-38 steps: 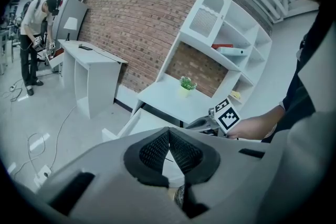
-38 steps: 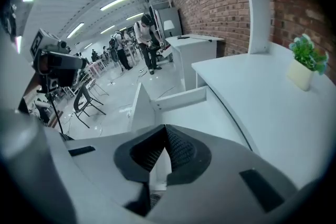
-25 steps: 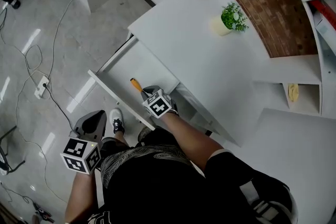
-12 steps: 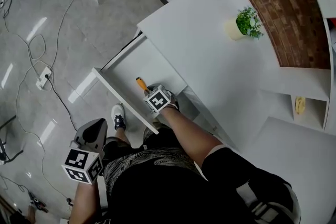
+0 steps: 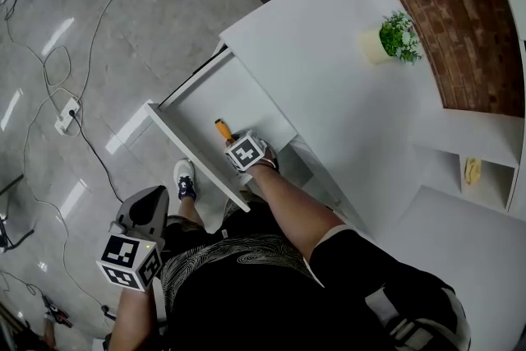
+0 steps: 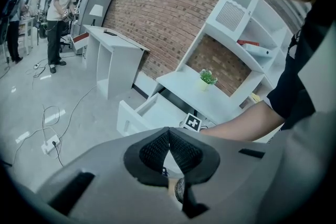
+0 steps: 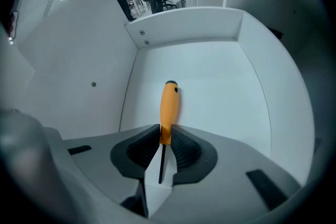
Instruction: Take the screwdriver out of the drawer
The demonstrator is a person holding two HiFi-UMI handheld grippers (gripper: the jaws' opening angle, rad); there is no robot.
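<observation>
Nudged forward, right tool (image 7: 160, 136) seemingly pinching screwdriver (image 7: 169, 107) handle base, drawer (image 7: 215, 71) beneath, left tool (image 6: 168, 136) closed, empty.

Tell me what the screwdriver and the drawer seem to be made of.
Orange-handled screwdriver: smooth, faintly glossy handle, likely plastic; thin dark shaft, probably metal.
White drawer: flat matte panels joined with small visible fasteners, likely laminated board.

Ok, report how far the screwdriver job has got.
Done: the drawer stands open, and the right gripper is shut on the screwdriver at its orange handle. In hand: that grip, inside the drawer. Left: lifting it out. The left gripper, shut and empty, hangs aside.
</observation>
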